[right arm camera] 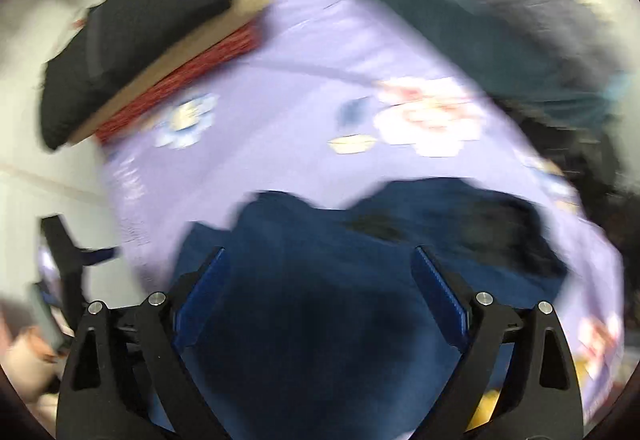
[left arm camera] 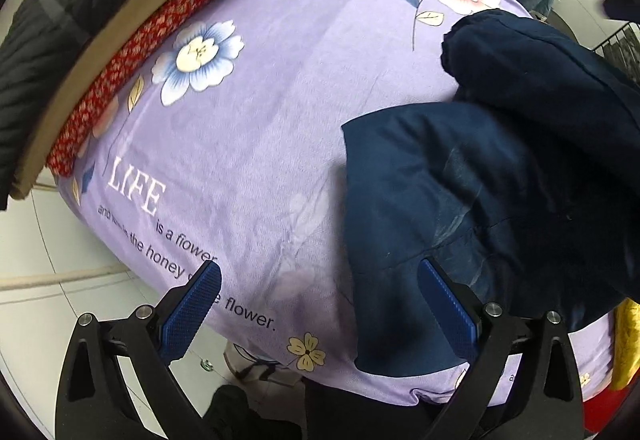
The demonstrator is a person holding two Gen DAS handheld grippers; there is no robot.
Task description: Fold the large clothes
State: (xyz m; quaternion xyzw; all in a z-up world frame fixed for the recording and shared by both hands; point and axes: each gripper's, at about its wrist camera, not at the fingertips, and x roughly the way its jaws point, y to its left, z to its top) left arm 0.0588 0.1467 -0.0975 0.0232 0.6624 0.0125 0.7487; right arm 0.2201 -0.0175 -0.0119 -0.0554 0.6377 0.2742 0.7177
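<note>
A navy blue garment (left arm camera: pixel 500 176) lies bunched and partly folded on the right side of a lilac flowered bedsheet (left arm camera: pixel 256 128). My left gripper (left arm camera: pixel 320 280) is open and empty, just above the sheet at the garment's near left edge; its right finger (left arm camera: pixel 448 304) is over the navy cloth. In the blurred right wrist view the same garment (right arm camera: pixel 320 280) fills the lower middle. My right gripper (right arm camera: pixel 320 264) is open above it, holding nothing. The left gripper (right arm camera: pixel 68 252) shows at the far left there.
A red patterned cloth (left arm camera: pixel 160 36) and a tan board (left arm camera: pixel 72 80) run along the sheet's left edge, with a dark padded item (left arm camera: pixel 60 0) beyond. White tiled floor (left arm camera: pixel 48 248) lies left of the bed. Yellow and red fabric (left arm camera: pixel 624 352) sits at the lower right.
</note>
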